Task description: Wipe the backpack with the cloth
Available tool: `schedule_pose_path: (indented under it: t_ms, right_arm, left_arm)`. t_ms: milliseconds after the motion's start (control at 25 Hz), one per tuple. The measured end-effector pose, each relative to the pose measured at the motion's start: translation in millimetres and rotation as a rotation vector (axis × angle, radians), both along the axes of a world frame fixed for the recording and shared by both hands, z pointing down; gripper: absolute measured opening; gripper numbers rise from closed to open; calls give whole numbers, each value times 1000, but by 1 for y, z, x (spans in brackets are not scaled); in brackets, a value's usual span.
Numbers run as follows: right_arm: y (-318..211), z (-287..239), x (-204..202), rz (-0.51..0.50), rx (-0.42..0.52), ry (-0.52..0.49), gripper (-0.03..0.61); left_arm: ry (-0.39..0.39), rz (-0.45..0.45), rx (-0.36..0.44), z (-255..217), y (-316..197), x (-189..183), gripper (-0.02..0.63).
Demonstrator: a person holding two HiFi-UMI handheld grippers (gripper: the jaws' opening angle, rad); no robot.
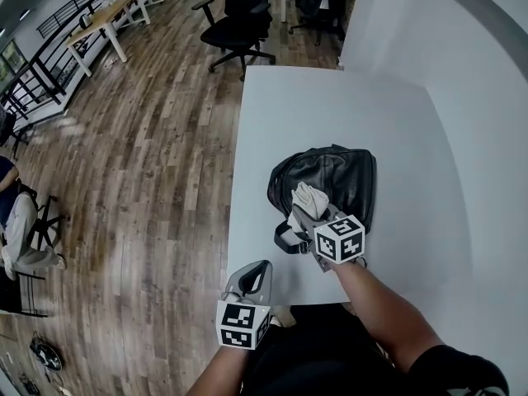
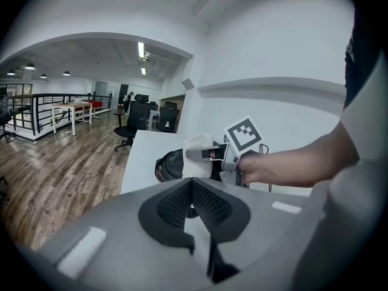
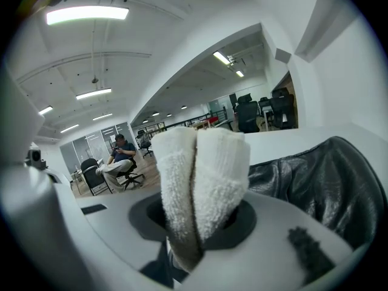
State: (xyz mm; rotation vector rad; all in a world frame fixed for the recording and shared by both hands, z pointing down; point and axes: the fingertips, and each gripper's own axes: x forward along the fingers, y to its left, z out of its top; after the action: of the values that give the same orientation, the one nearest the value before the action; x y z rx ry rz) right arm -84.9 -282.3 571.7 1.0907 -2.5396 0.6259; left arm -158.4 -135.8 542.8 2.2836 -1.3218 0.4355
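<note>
A black leather backpack [image 1: 342, 180] lies on the white table [image 1: 330, 106], also seen in the left gripper view [image 2: 167, 165] and the right gripper view [image 3: 321, 187]. My right gripper [image 1: 304, 213] is shut on a folded white cloth [image 1: 309, 196], which rests on the backpack's near left side. The cloth [image 3: 200, 174] sticks up between the jaws. My left gripper [image 1: 254, 277] hovers at the table's front left edge, apart from the backpack, jaws together with nothing between them [image 2: 193, 190].
Black office chairs [image 1: 239, 23] stand beyond the table's far edge on the wooden floor [image 1: 148, 155]. A white wall [image 1: 462, 48] runs along the right. A seated person [image 1: 16, 221] is far left. Railing and desks [image 1: 99, 23] lie at the back left.
</note>
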Motion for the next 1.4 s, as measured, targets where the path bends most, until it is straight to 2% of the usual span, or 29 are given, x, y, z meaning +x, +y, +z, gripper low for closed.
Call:
schedule_pose_path:
  t_ms: [480, 960, 1400]
  right_arm:
    - [12, -7, 36, 44, 25, 26, 100]
    - [10, -29, 84, 142, 66, 17, 100]
    - [5, -50, 120, 235, 106, -3, 100]
  left_arm:
    - [-1, 66, 16, -3, 2, 20, 6]
    - [-5, 130, 25, -9, 9, 44, 6]
    - [-4, 151, 43, -15, 13, 50, 6]
